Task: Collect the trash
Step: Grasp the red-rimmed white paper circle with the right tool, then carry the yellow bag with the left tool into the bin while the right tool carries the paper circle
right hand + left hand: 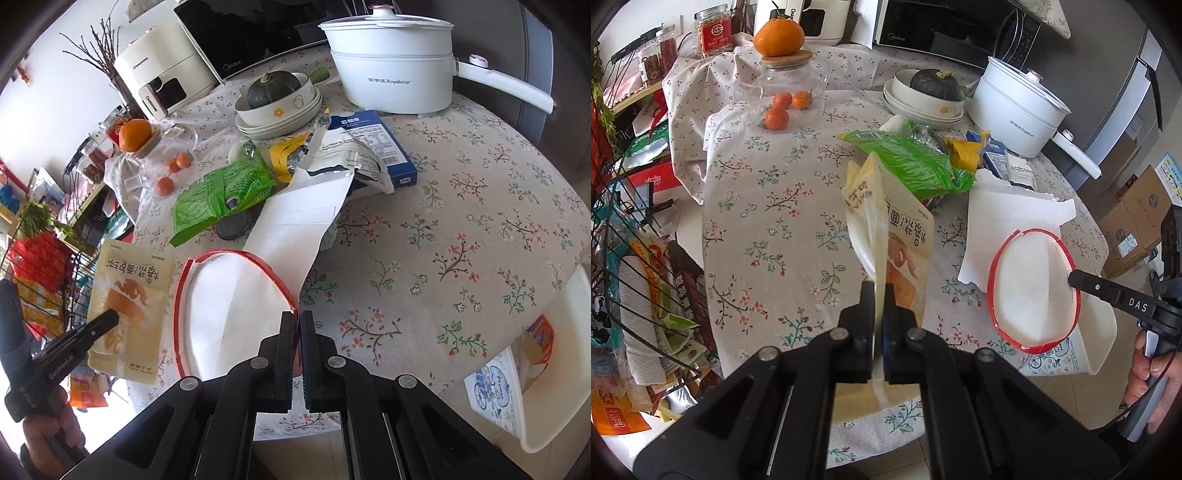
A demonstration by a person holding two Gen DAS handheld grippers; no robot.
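My left gripper [879, 291] is shut on the lower edge of a cream snack packet [897, 236] with a bread picture, held upright above the flowered tablecloth. In the right wrist view the same packet [129, 295] hangs from the left gripper [110, 317] over the table's left edge. My right gripper [297, 317] is shut on the red rim of a crushed white paper bowl [229, 295], lifted off the table. From the left wrist view the bowl [1030, 288] shows its open mouth, with the right gripper [1071, 277] pinching its right rim.
A green wrapper [221, 192], torn white paper bag [295, 221], yellow wrapper [284, 155] and blue carton [380, 144] lie mid-table. A white pot [391, 66], stacked bowls with a squash [277, 110] and tangerines [777, 118] stand behind. A wire basket [635, 295] is left, a white bin [517, 387] right.
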